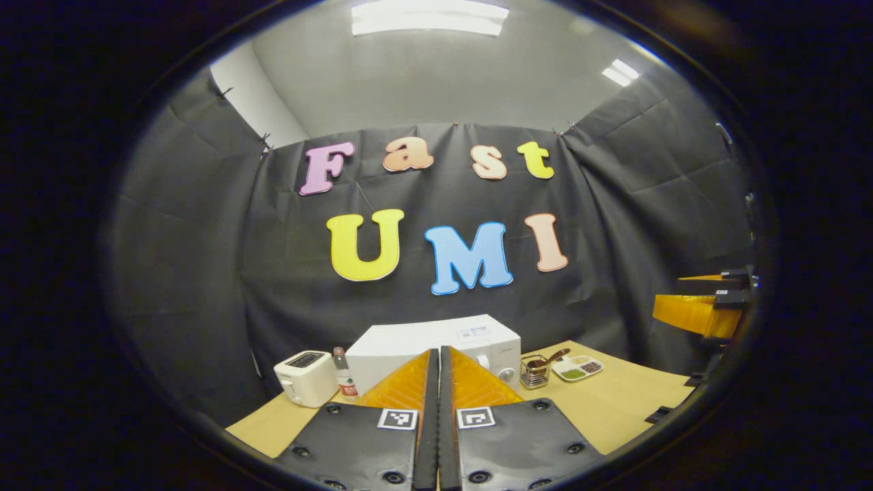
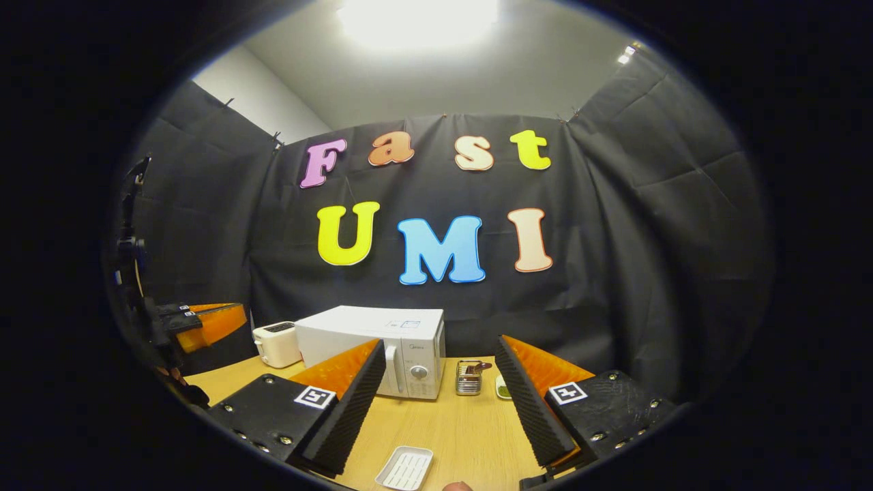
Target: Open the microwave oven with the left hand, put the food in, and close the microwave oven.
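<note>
Nearest the right tongs (image 2: pixel 436 402), whose fingers stand wide apart with nothing between them, a small white tray (image 2: pixel 405 468) lies on the tabletop (image 2: pixel 464 429); whether it holds food I cannot tell. Straight ahead of the left tongs (image 1: pixel 436 382), pressed together and empty, sits the microwave (image 1: pixel 436 341), door closed, handle (image 2: pixel 391 368) upright beside the dial. A toaster (image 1: pixel 306 377) and bottle (image 1: pixel 344 374) stand to its left, a metal cup (image 1: pixel 535 372) and a divided dish (image 1: pixel 577 368) with small portions to its right.

The right tongs (image 2: pixel 436 382) stand spread wide above the table (image 2: pixel 464 429), facing the closed microwave (image 2: pixel 382 348).
</note>
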{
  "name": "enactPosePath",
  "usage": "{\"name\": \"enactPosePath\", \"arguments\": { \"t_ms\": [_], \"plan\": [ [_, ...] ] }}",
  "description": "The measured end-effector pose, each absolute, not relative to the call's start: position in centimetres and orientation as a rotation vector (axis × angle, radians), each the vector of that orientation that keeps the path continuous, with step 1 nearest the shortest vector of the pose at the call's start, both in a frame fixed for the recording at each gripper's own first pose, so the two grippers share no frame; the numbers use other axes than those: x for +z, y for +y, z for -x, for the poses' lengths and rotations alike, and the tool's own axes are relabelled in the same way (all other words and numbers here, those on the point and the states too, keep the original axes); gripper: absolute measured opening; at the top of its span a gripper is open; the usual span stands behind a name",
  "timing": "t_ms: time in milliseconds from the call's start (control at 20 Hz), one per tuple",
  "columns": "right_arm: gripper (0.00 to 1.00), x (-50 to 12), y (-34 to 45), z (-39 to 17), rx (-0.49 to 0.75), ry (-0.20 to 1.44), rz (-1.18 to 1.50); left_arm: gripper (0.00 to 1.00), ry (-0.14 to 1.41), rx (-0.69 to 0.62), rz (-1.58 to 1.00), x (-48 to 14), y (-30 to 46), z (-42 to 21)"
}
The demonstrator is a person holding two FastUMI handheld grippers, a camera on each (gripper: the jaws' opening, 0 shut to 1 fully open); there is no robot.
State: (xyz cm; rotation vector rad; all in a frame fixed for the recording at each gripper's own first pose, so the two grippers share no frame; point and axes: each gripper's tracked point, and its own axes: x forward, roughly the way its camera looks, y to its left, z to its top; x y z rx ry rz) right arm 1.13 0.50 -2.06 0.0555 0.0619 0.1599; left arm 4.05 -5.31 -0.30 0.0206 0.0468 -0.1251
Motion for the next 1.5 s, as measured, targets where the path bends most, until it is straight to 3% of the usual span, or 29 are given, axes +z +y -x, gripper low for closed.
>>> {"name": "enactPosePath", "arguments": {
  "t_ms": [150, 200, 250, 350, 500, 600, 700, 750, 800, 1100, 1350, 1400, 1450, 1500],
  "plan": [
    [0.98, -1.6, 1.7, -0.8, 0.15, 0.053, -0.047, 0.06, 0.029, -0.114, -0.034, 0.2, -3.7, -2.9],
    [0.98, -1.5, 2.1, -0.8, 0.148, 0.05, -0.046, 0.11, 0.026, -0.105, -0.046, 0.4, -2.9, -2.6],
    [0.98, -1.3, 2.5, -0.8, 0.144, 0.047, -0.046, 0.26, 0.025, -0.102, -0.055, 0.4, -2.4, -2.5],
    [0.98, -1.0, 3.1, -0.7, 0.14, 0.044, -0.045, 0.46, 0.03, -0.112, -0.049, -0.1, -2.2, -2.3],
    [0.98, -0.7, 4.0, -0.7, 0.141, 0.04, -0.037, 0.59, 0.033, -0.117, -0.023, -0.4, -1.5, -2.1],
    [0.98, -0.3, 4.5, -0.7, 0.136, 0.027, -0.038, 0.76, 0.036, -0.134, -0.018, -0.8, -1.1, -2.0],
    [0.98, 0.0, 4.8, -0.8, 0.129, 0.014, -0.036, 1.0, 0.029, -0.121, -0.024, -0.7, -0.3, -2.0],
    [0.98, 0.0, 5.0, -0.8, 0.124, 0.013, -0.033, 0.94, 0.02, -0.114, -0.023, -0.4, 0.2, -2.0],
    [0.98, -0.1, 5.2, -0.8, 0.122, 0.013, -0.031, 1.0, 0.014, -0.106, -0.022, -0.3, 0.5, -2.3],
    [0.98, 0.2, 6.2, -0.8, 0.11, 0.007, -0.051, 0.93, -0.003, -0.093, -0.035, -0.4, 2.1, -2.9],
    [0.98, 0.6, 6.6, -0.8, 0.088, -0.002, -0.04, 1.0, -0.003, -0.107, -0.024, -0.9, 2.8, -2.8],
    [0.98, 0.7, 6.8, -0.8, 0.086, -0.004, -0.038, 0.93, -0.004, -0.112, -0.02, -1.1, 2.9, -2.8],
    [0.98, 0.7, 7.0, -0.8, 0.085, -0.003, -0.039, 0.97, -0.003, -0.11, -0.019, -1.2, 3.1, -2.8],
    [0.98, 0.7, 7.3, -0.8, 0.086, -0.001, -0.044, 0.94, -0.001, -0.104, -0.021, -1.3, 3.5, -2.9]
  ]
}}
